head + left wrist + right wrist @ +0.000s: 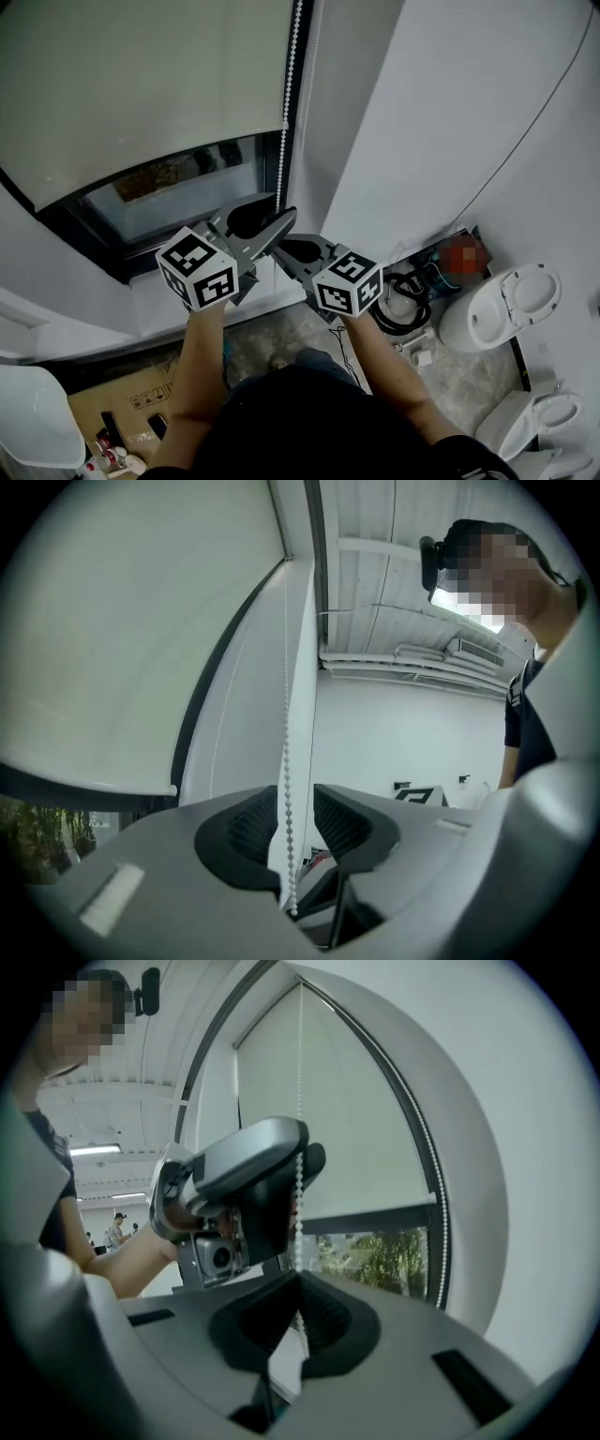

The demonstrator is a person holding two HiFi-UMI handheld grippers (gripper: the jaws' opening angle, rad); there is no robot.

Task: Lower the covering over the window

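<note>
**A:** Item one, far left: roller blind (141, 84), lying most of the way down the window (183, 192). A strip of glass showed under its bottom bar.

**B:** Left gripper?

**A:** Left gripper (296, 808): claw stood wide. The bead chain (287, 761) hung between the pads, unpressed.

**B:** And the right?

**A:** Right gripper (296, 1290): claw was pinched on that same chain, lower down (probably the working hold).

**B:** Handling?

**A:** The chain was judged light, limp and slippery. It was best nipped across a bead, at the window's right edge.
</note>
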